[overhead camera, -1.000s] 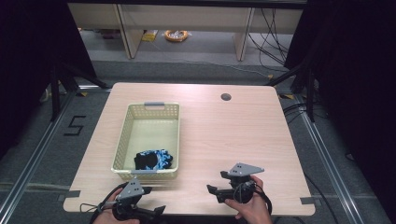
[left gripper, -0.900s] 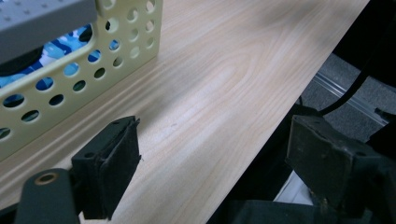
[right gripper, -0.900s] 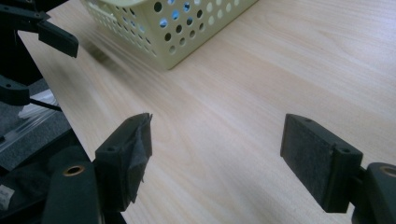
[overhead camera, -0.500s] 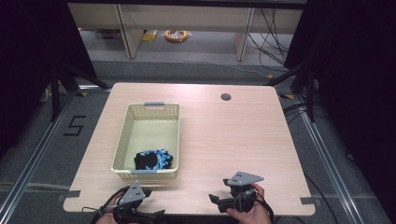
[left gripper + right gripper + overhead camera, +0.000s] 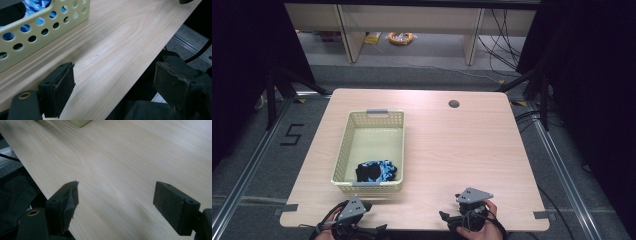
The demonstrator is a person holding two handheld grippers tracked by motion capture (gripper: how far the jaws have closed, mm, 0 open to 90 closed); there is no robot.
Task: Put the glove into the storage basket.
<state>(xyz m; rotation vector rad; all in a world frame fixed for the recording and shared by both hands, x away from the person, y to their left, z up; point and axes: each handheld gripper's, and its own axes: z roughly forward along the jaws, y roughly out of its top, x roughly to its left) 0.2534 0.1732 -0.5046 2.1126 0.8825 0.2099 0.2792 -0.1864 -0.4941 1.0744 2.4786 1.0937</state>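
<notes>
Here, both grippers, left [image 5: 362,231] and right [image 5: 462,220], rest near the counter [image 5: 452,150] edge, jaws released; approach the basket [image 5: 343,155] slowly.

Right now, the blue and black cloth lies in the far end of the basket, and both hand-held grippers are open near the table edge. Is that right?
Not quite: the high view shows the cloth in the near end of the basket. The left hand-held gripper and the right hand-held gripper are indeed open.

Left hand [image 5: 329,232] cut by bottom edge in high view. Basket [image 5: 37,30] cut by top and left edges in left gripper view; blue-black cloth [image 5: 40,5] inside was seen only through wall holes, kind unclear.
</notes>
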